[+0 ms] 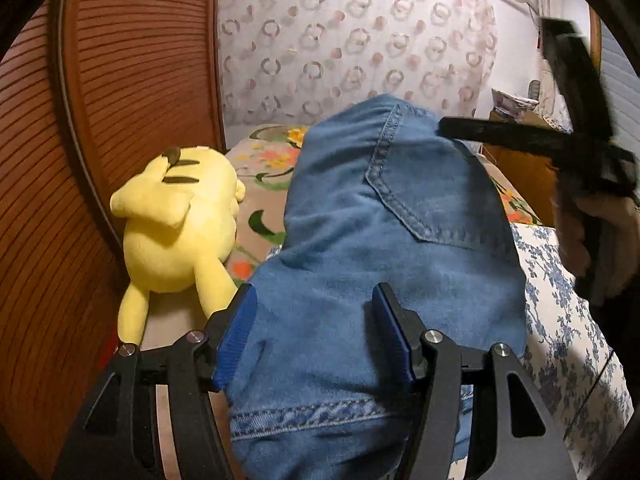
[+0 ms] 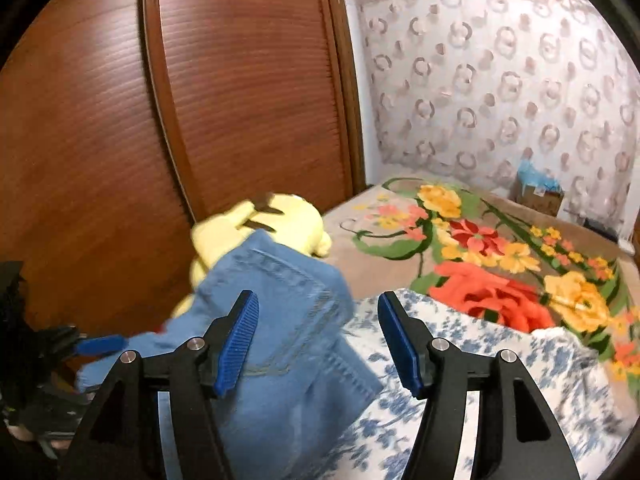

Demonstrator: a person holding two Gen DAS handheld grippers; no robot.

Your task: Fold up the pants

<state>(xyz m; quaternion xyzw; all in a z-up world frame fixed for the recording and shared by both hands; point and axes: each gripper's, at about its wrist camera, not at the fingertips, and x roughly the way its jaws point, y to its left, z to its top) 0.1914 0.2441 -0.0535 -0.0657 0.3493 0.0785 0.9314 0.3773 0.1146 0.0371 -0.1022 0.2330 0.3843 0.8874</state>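
Note:
Blue jeans (image 1: 380,208), folded into a thick bundle with a back pocket facing me, rise between the fingers of my left gripper (image 1: 314,292), which is shut on them. In the right wrist view the jeans (image 2: 288,320) lie against the left finger of my right gripper (image 2: 316,298). That gripper stands open, its right pad clear of the cloth. In the left wrist view the right gripper (image 1: 500,76) shows blurred at the upper right, held by a hand (image 1: 600,240), with one finger by the bundle's top edge. A blue pad (image 2: 102,345) of the left gripper shows at far left.
A yellow plush toy (image 1: 176,220) lies left of the jeans, against a wooden wardrobe (image 1: 140,80). The bed carries a blue-flowered white sheet (image 2: 480,360) and a bright floral blanket (image 2: 480,240). A patterned curtain (image 2: 500,80) and a cardboard box (image 2: 538,196) stand behind.

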